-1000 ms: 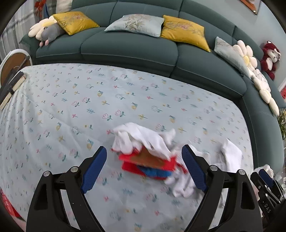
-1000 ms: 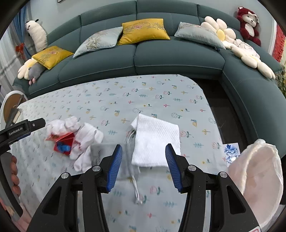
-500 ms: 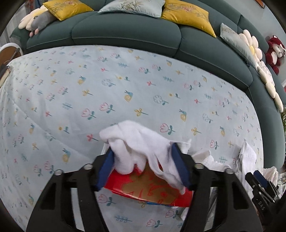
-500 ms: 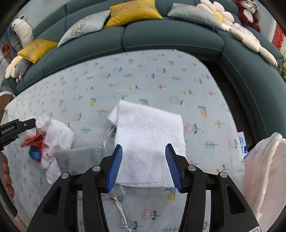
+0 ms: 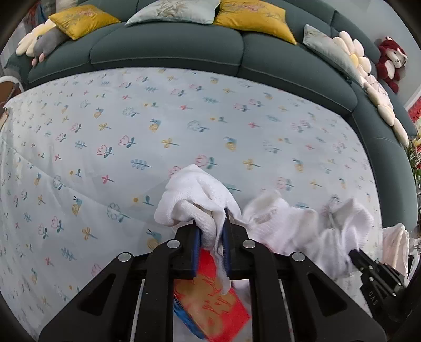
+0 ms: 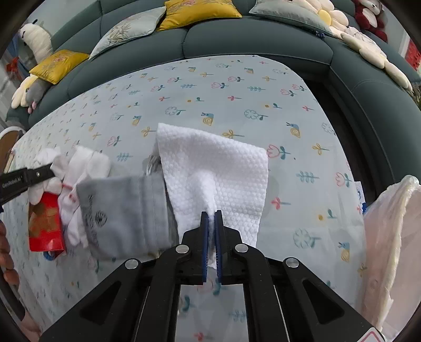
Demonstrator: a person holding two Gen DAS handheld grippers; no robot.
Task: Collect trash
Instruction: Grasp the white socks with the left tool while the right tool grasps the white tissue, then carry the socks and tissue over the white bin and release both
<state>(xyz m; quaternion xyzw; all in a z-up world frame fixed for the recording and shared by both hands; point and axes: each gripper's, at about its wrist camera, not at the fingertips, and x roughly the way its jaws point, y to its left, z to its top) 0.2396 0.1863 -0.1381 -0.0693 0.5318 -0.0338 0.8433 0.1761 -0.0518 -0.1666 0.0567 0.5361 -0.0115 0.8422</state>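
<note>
Near the table's edge (image 6: pixel 310 86), right claw (image 6: pixel 211 213) pinches white napkin (image 6: pixel 213 168).

Both left tongs (image 5: pixel 212 226) and right tongs (image 6: pixel 211 214) are clamped nearly closed, each pinching white cloth.

Teal sofa (image 5: pixel 168 50), yellow cushions (image 6: pixel 200 10)

Both wrist cams low, near, facing sofa (image 5: pixel 168 50); share tablecloth (image 6: pixel 236 100), probably.
</note>
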